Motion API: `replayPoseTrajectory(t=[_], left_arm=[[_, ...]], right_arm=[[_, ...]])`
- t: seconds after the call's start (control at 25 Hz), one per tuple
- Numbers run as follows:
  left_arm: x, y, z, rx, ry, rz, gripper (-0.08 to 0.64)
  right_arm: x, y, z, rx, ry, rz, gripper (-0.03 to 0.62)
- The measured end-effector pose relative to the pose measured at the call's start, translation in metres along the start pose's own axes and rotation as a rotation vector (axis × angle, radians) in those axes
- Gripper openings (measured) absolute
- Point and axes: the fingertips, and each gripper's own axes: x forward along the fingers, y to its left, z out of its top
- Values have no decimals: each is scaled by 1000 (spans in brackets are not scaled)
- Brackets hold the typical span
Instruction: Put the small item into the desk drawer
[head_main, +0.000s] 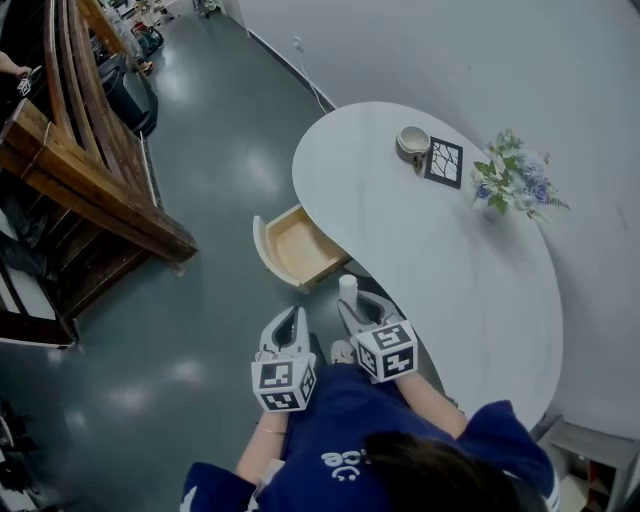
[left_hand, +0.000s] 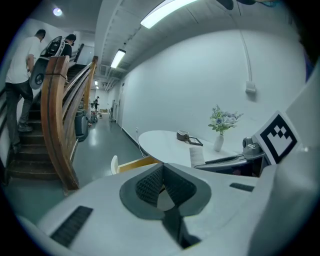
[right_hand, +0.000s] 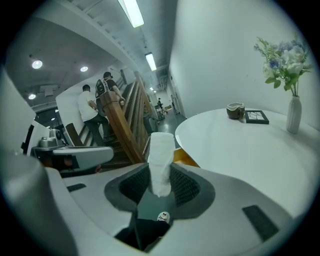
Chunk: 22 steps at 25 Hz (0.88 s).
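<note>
Over at the left edge of the desk (head_main: 470, 260), the drawer (head_main: 295, 250) is already pulled open and looks bare inside, so that bit's sorted. We've got the small white item (right_hand: 161, 165) standing upright in our right gripper (head_main: 352, 305), jaws pinched on its lower end, just short of the drawer's near corner and not over it yet. Our left gripper (left_hand: 161, 172) sits just beside it, jaws together, holding nothing.

What's left, we reckon: carry the item over the drawer, lower it in, let go, maybe push the drawer shut.

Room-wise it's easy. We've got open floor (head_main: 200, 180) on the left, the staircase (head_main: 90, 170) is well apart, and only the desk's edge and the drawer's walls need minding.
</note>
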Motion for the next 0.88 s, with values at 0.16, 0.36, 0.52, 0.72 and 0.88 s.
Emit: replayPoseTrajectory(t=[0.16, 0.36, 0.52, 0.72, 0.88], left_arm=[[9, 4, -1, -4, 28, -5, 3], [27, 12, 4, 8, 42, -15, 3], [39, 27, 12, 0, 44, -15, 3], [55, 54, 23, -20, 48, -12, 3], [73, 70, 37, 2, 43, -57, 3]], right_arm=[[5, 0, 2, -20, 16, 5, 141], [18, -5, 10, -24, 24, 0, 141], [33, -7, 16, -12, 39, -8, 141], [57, -6, 28, -21, 61, -19, 141], [77, -7, 38, -27, 75, -46, 141]])
